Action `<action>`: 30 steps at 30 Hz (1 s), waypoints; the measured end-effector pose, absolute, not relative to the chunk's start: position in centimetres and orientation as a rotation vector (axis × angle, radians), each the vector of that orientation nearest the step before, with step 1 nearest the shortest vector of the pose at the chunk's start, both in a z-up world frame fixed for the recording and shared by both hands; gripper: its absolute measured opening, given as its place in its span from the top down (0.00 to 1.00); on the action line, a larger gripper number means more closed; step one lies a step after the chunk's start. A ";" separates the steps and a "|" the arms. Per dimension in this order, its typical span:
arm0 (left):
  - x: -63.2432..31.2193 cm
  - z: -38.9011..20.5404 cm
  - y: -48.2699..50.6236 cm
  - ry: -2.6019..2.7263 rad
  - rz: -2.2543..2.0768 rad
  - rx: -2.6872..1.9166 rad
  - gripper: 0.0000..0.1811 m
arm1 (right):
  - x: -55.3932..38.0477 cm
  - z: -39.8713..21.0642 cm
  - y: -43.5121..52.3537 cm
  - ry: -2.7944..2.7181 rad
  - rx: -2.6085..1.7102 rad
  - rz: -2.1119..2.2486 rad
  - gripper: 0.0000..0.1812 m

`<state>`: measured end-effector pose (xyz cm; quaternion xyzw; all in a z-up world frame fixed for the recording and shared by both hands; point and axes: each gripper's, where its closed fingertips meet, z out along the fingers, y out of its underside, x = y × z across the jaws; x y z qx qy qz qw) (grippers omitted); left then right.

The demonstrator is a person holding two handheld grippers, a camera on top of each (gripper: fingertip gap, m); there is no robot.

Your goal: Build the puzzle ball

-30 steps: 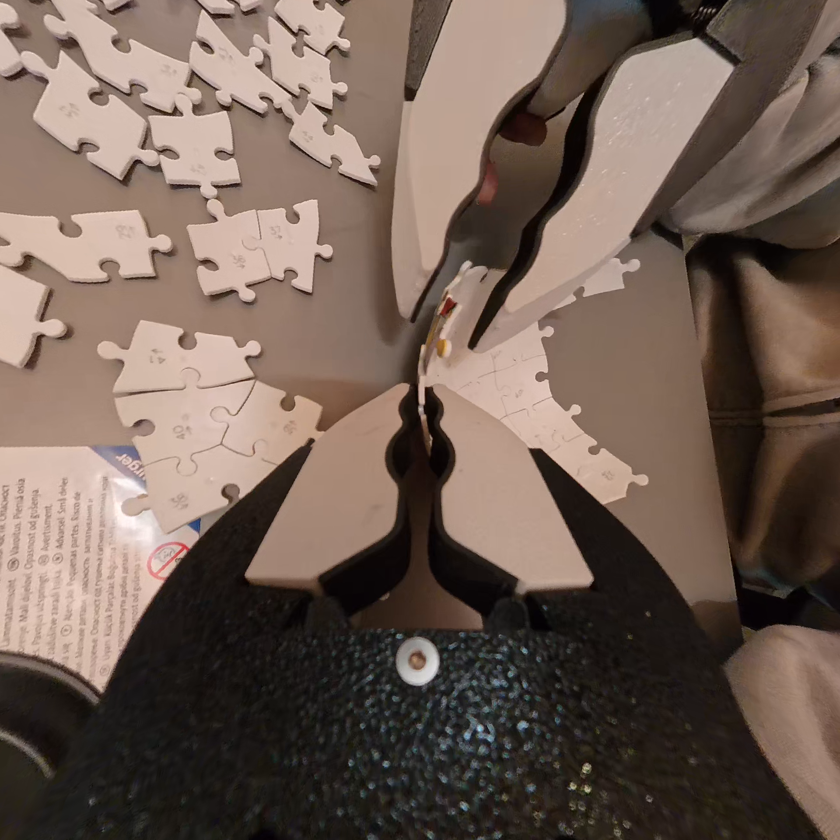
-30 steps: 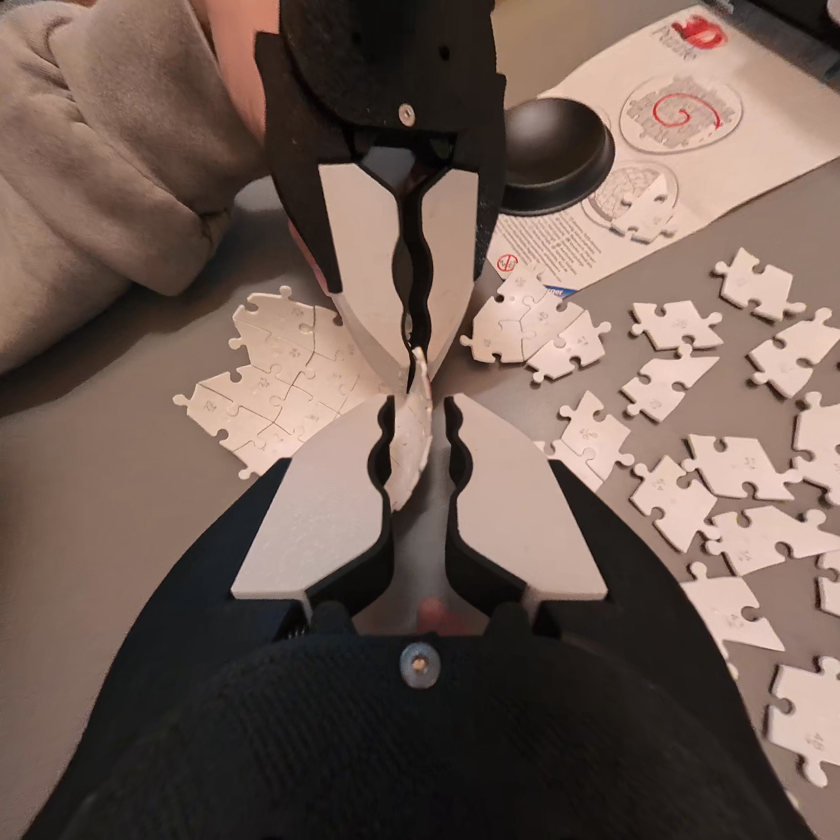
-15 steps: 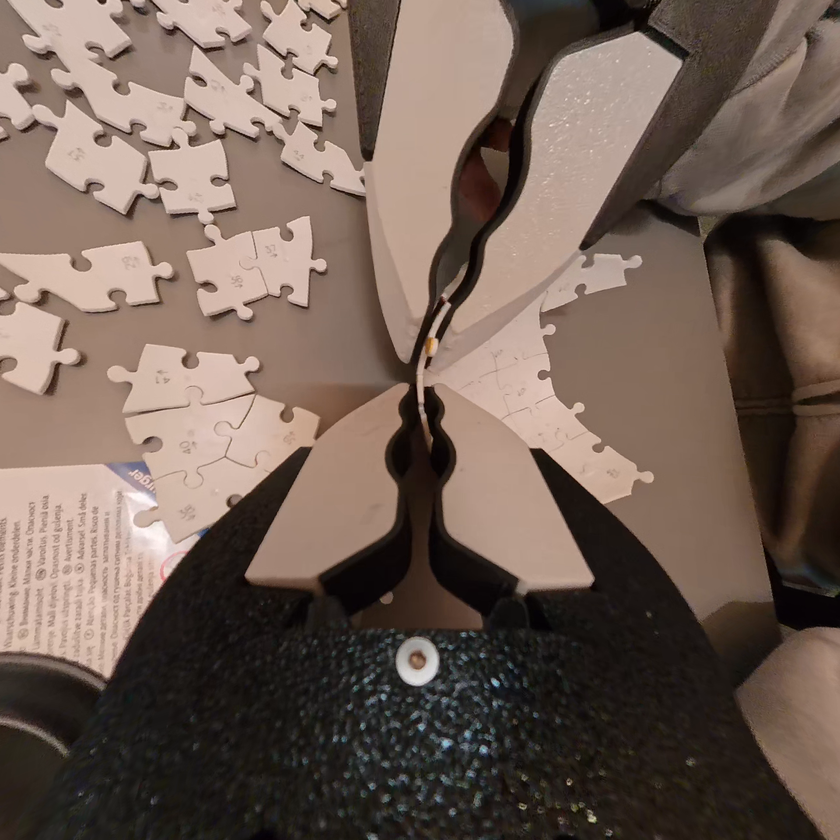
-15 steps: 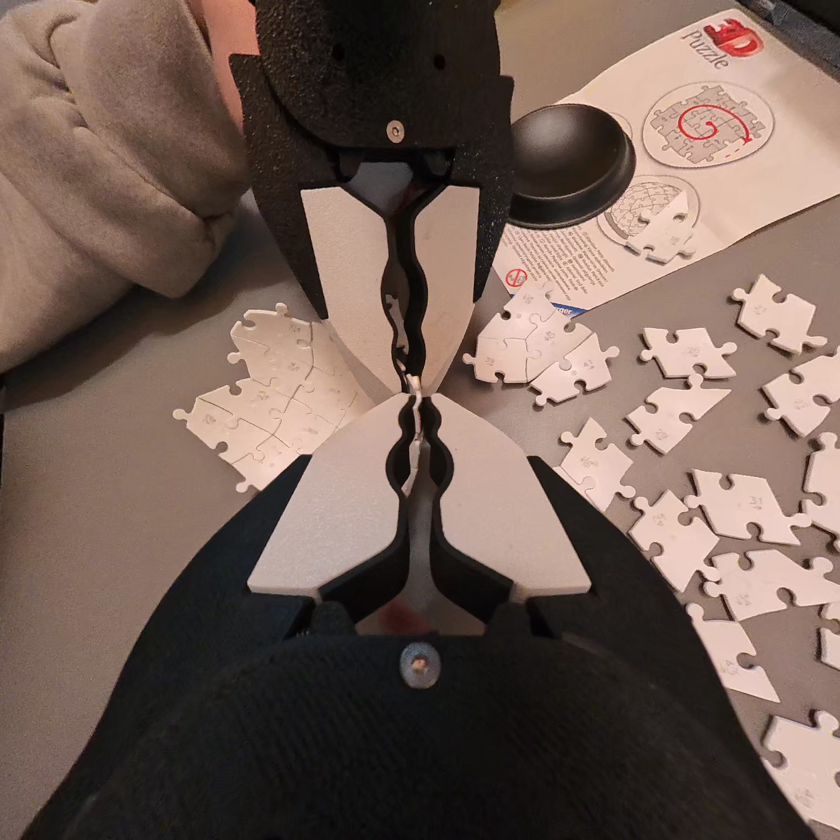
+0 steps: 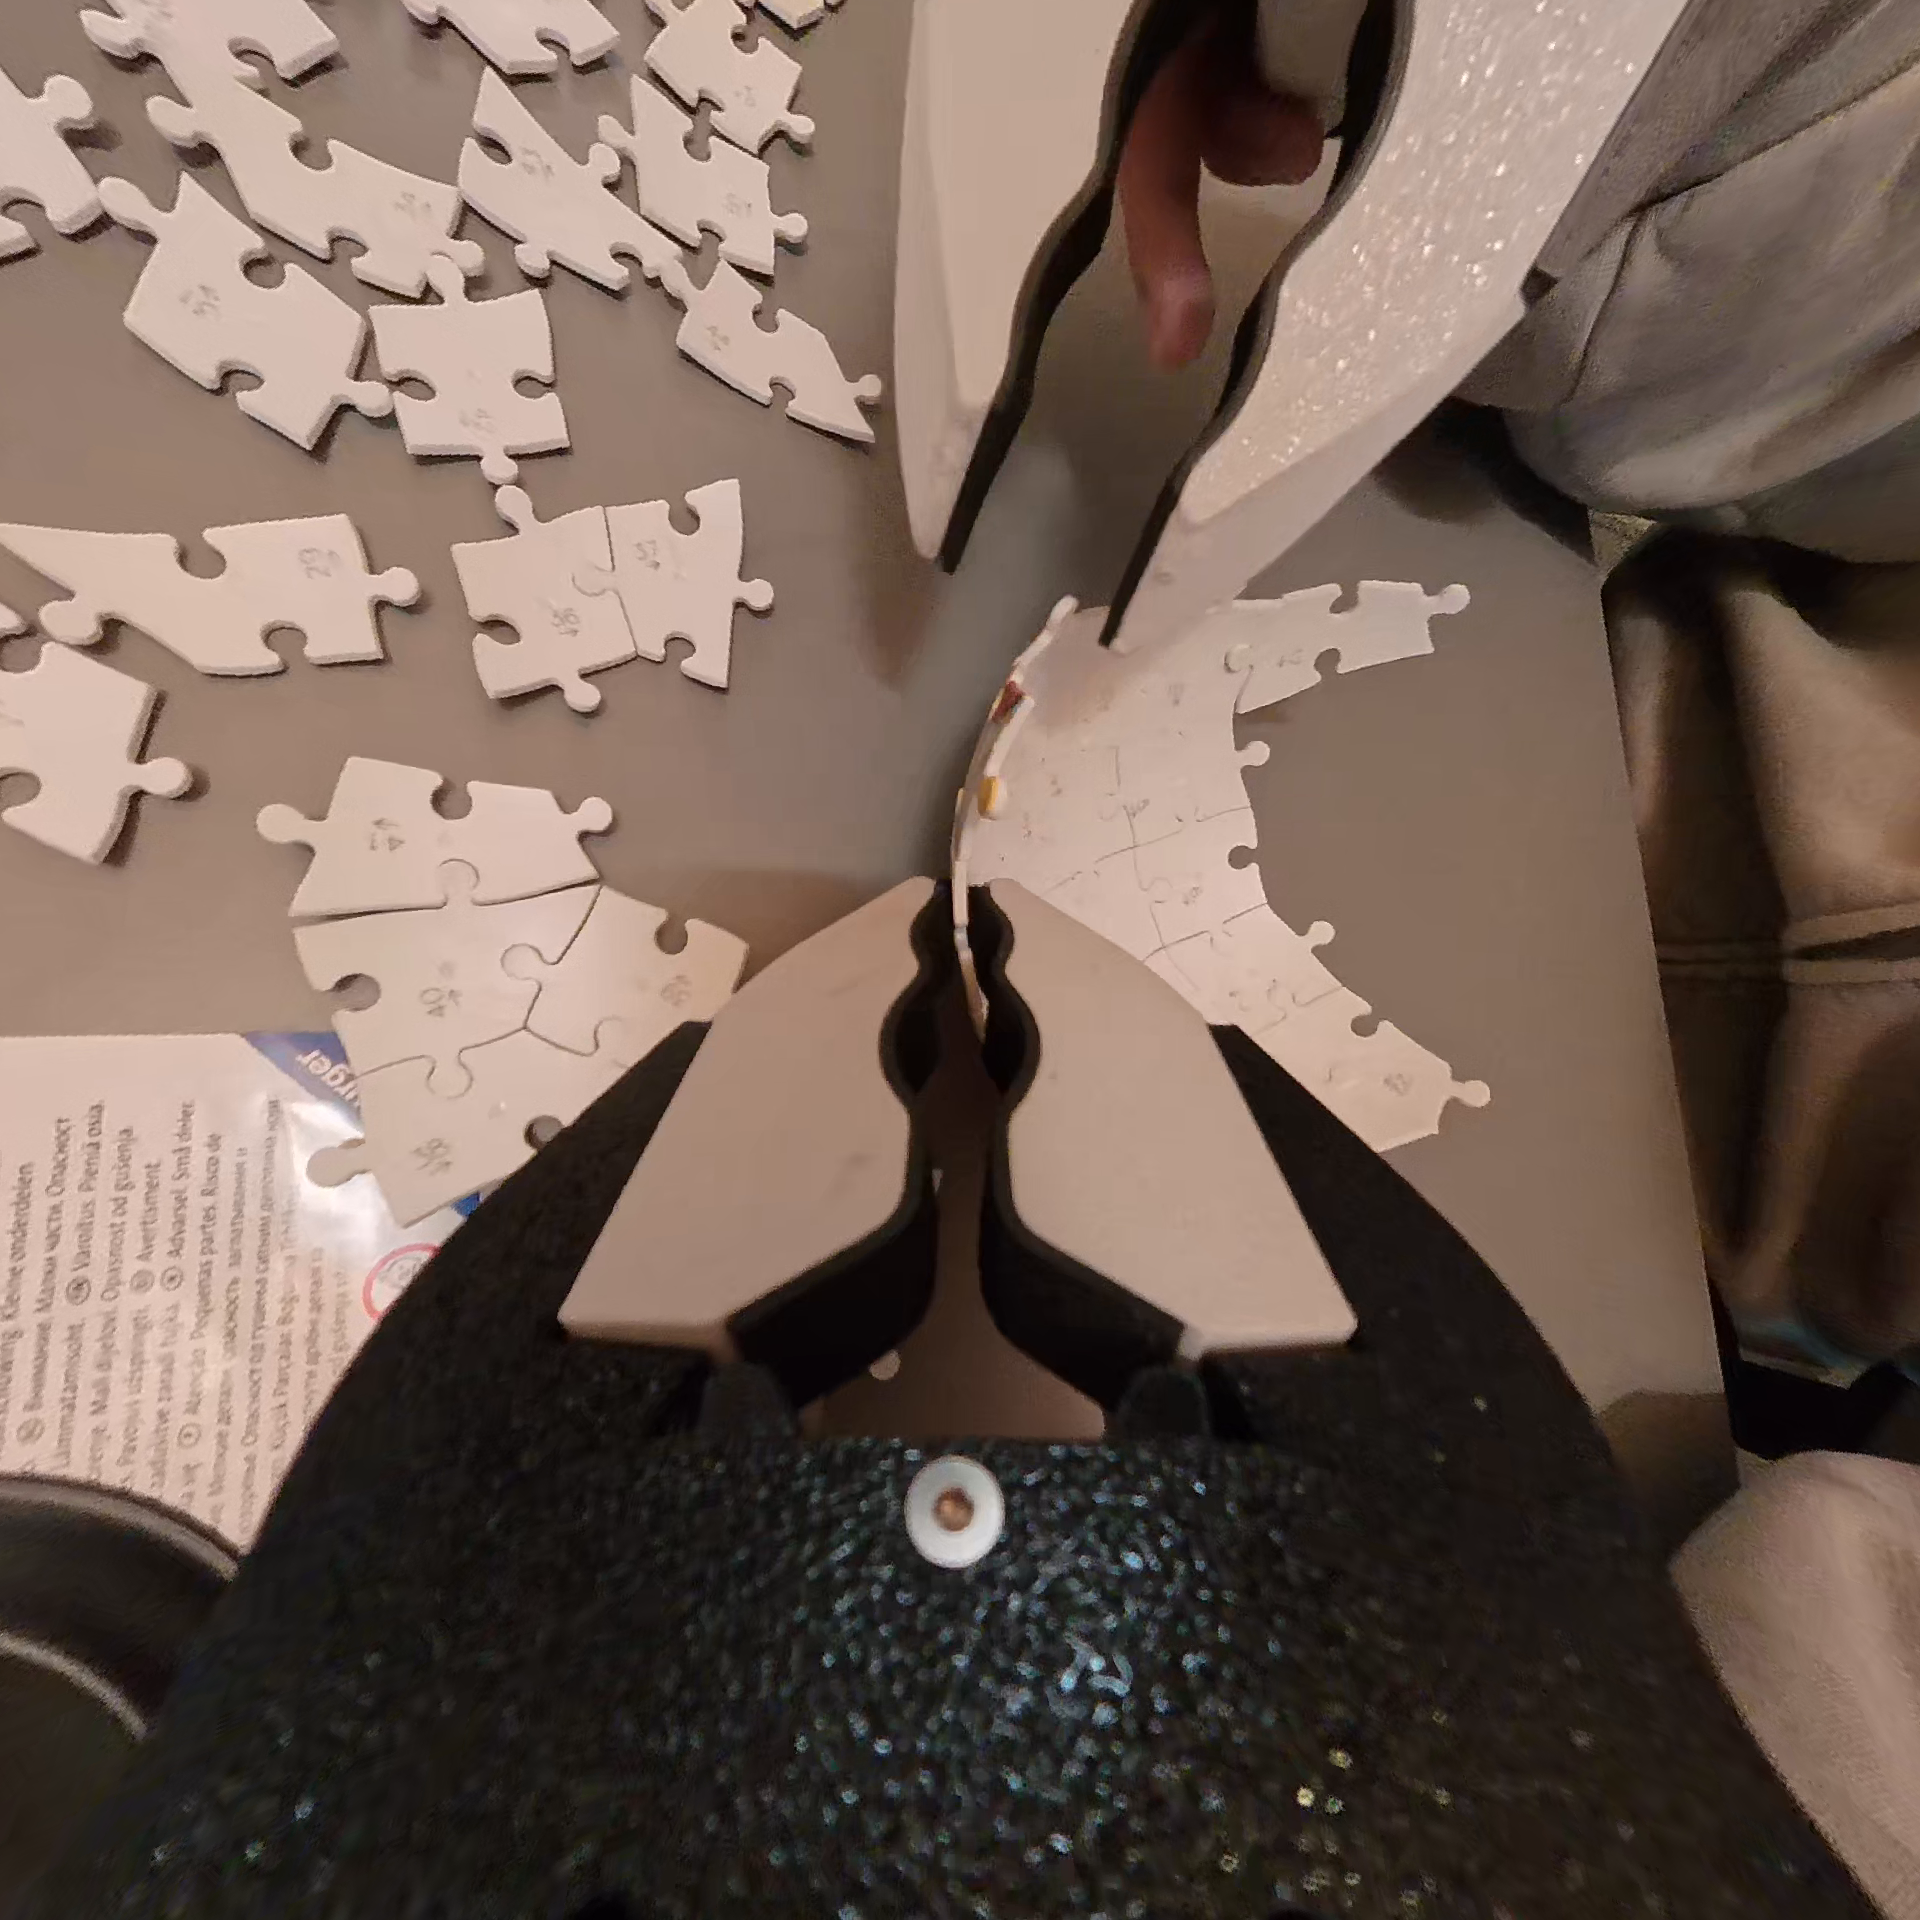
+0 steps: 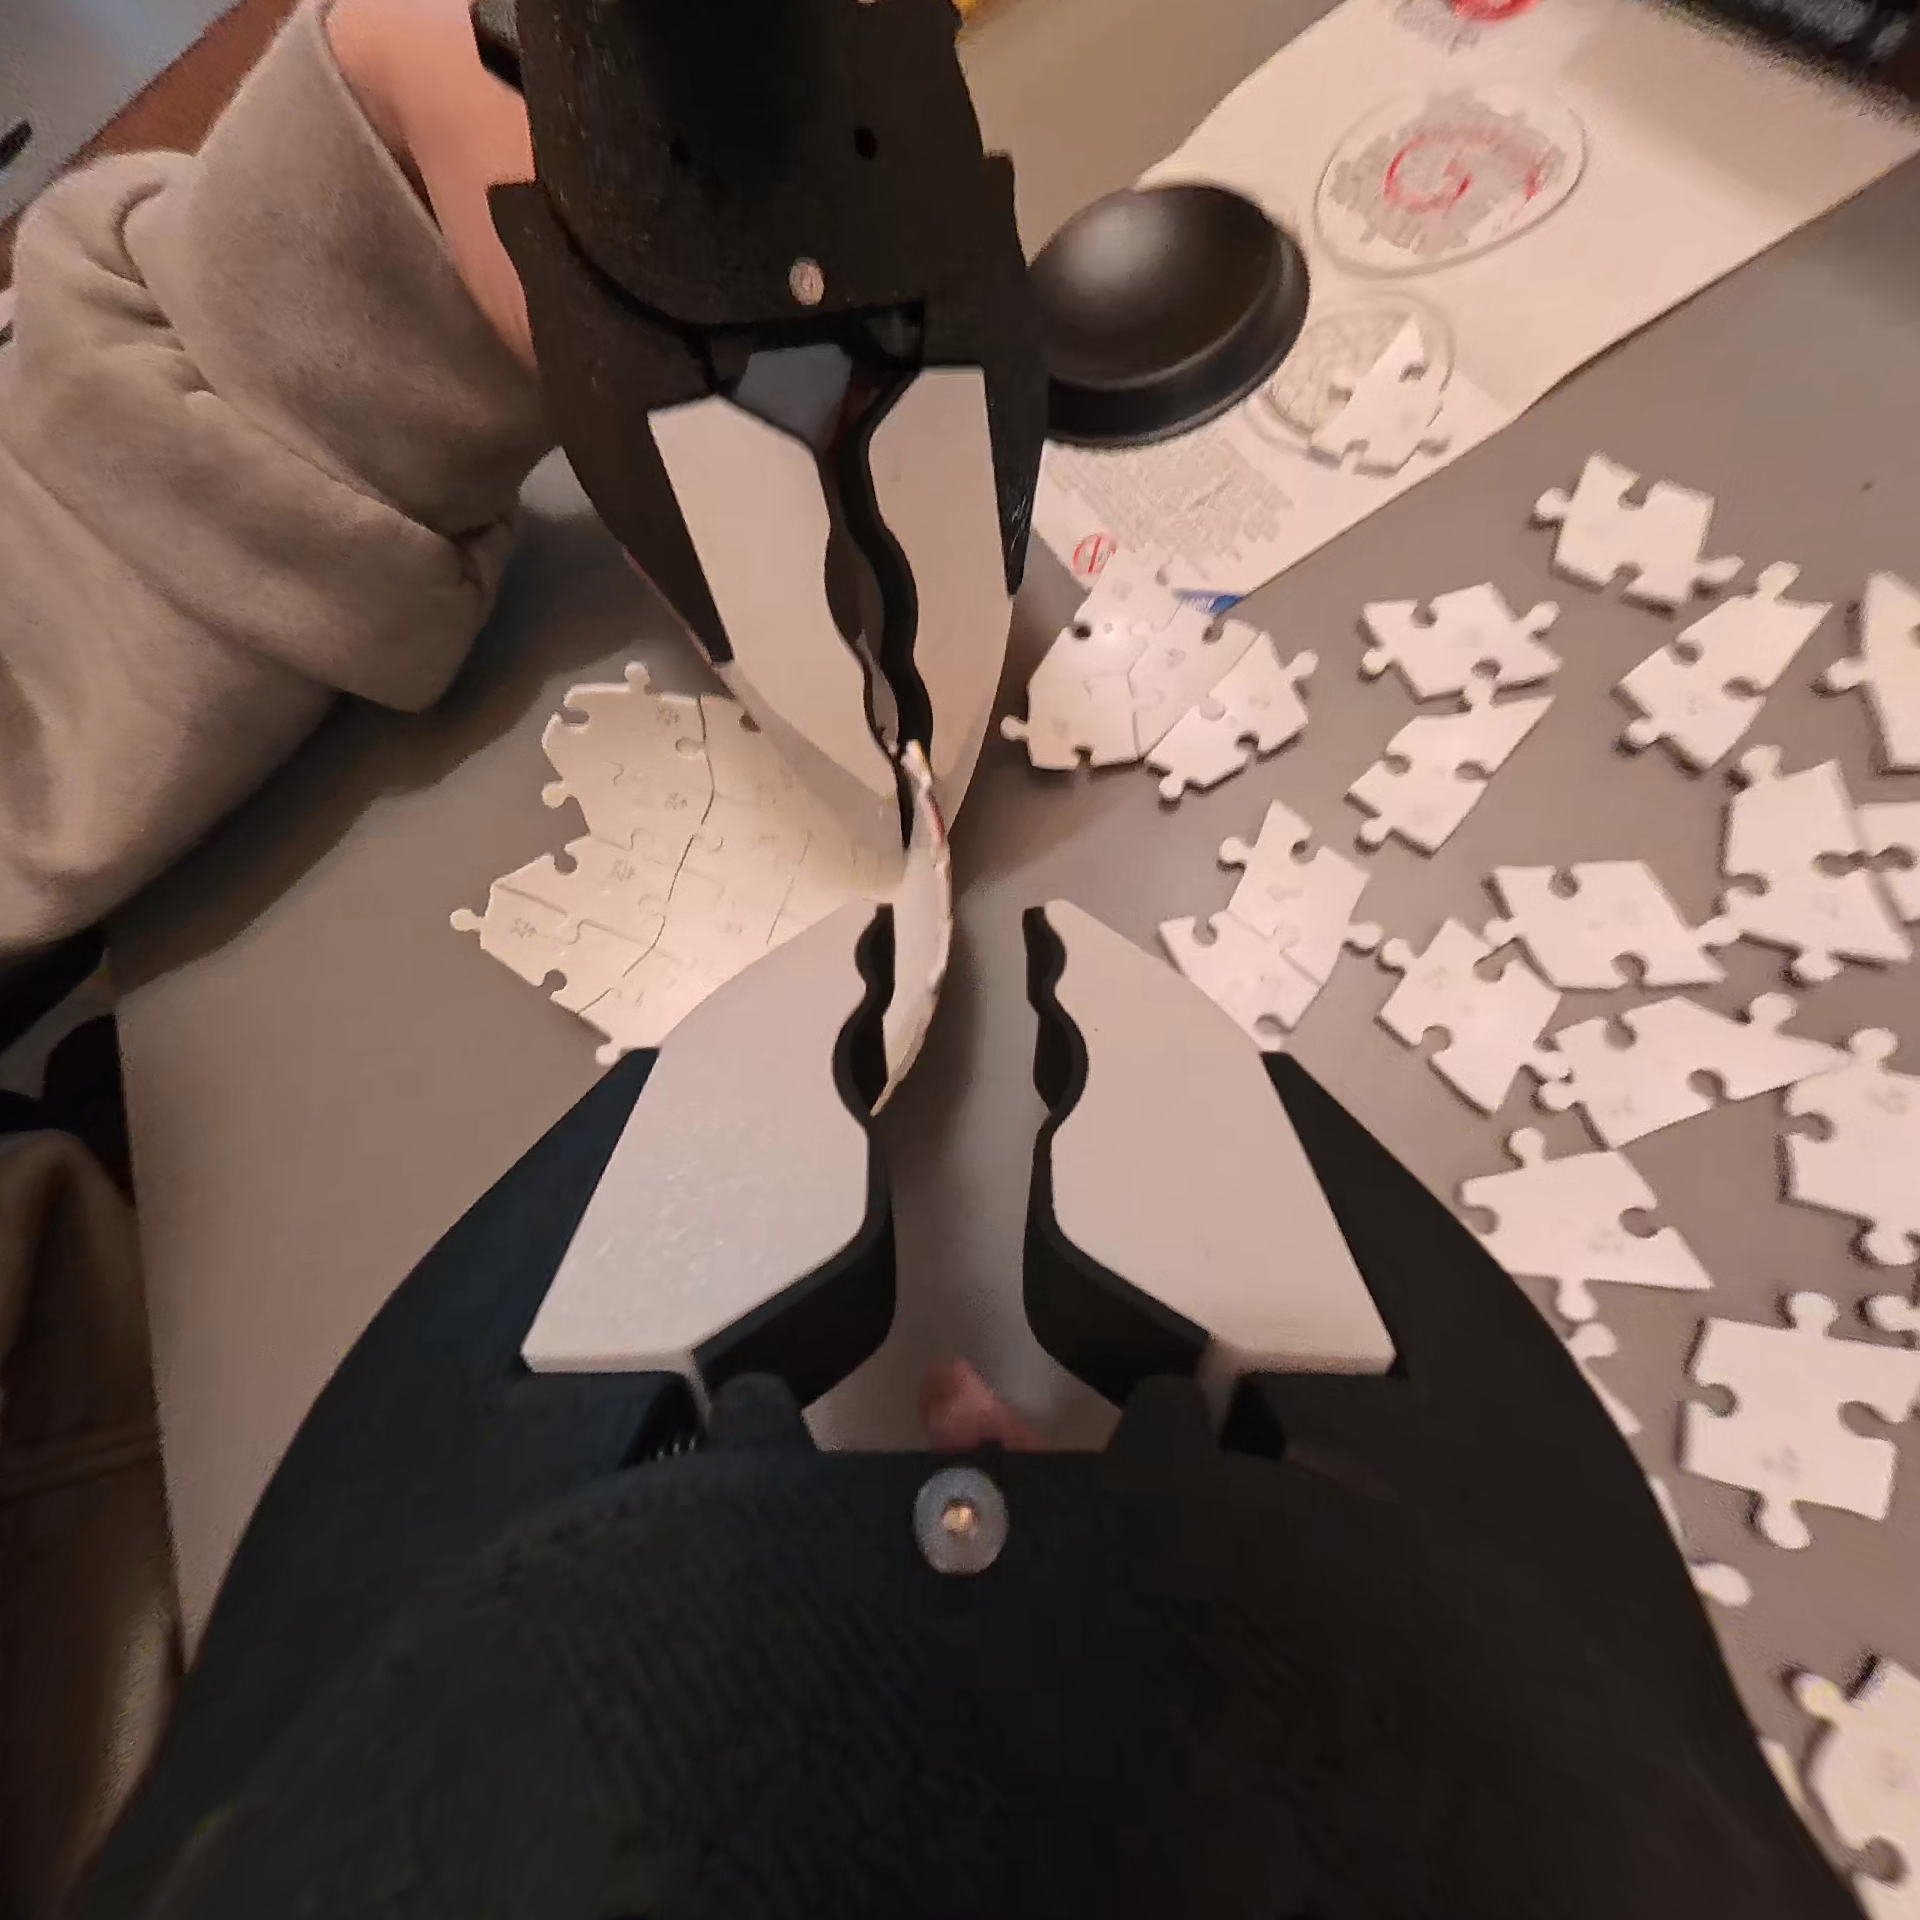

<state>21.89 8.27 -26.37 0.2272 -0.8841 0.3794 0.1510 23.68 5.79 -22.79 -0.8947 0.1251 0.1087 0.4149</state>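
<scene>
On the left of the grey table [image 5: 852, 727] loose pieces [image 5: 249, 312] lie scattered white side up, some joined in small clusters, one cluster [image 5: 468, 966] partly over a leaflet [image 5: 156, 1247] beside a black stand [image 6: 1164, 301]. In the middle the left tongs [image 5: 964, 896] are clamped on the near edge of the curved shell [image 5: 1143, 821], a fan of joined pieces held up on edge. Opposite, the right tongs [image 5: 1029, 597] stand apart, with one finger [image 5: 1247, 457] touching the shell's far end; the right wrist view shows the same open tongs [image 6: 956, 914] with the shell's edge between the fingers, unclamped. The step in hand seems to be steadying the shell after seating a piece. Next, the right tongs must likely fetch the matching loose piece at the right and press its tabs in while the left grip holds firm.
</scene>
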 end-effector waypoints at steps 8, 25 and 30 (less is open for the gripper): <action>21.8 -26.3 8.2 -2.536 1.082 0.655 0.99 | 22.6 -25.3 6.5 0.286 -2.352 0.299 0.97; 21.8 -26.5 8.2 -2.510 1.071 0.685 0.96 | 21.8 -24.8 6.7 0.281 -2.333 0.360 0.87; 22.2 -26.0 8.4 -2.507 1.096 0.735 0.93 | 21.8 -23.9 6.5 0.315 -2.282 0.367 0.86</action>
